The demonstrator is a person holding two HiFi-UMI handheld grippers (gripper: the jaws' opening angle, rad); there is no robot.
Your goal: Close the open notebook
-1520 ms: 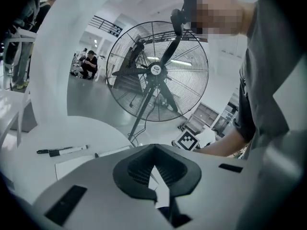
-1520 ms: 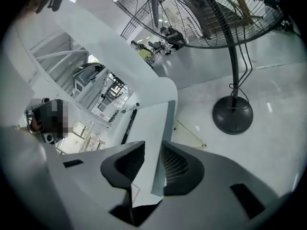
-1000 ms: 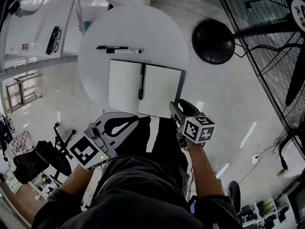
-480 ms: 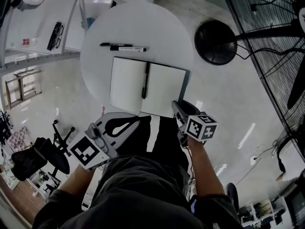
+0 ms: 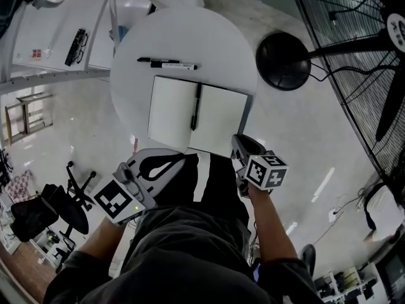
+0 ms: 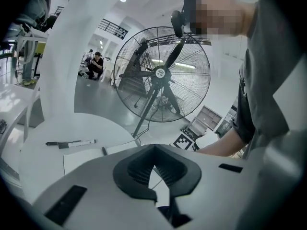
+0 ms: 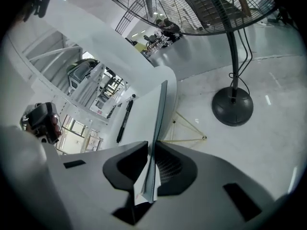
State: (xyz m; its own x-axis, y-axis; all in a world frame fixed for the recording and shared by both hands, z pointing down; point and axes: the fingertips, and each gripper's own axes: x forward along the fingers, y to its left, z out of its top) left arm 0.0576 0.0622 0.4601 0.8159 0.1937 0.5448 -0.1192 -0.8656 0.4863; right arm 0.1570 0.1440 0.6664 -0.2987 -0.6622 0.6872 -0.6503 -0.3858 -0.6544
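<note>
right gripper (image 7: 152, 147): ribbed black jaws have just been closing and now pinch the thin near-right edge of the open white-paged notebook (image 5: 171, 109) | notebook: lies open on the smooth round white counter (image 5: 190, 37), slim black pen (image 5: 196, 106) along its spine | left gripper (image 6: 153, 150): jaws pressed together, nothing between

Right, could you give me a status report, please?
Left tool shut, empty. Right tool just been closing, now gripping open notebook by right edge. Pen along the spine, in the way.
</note>
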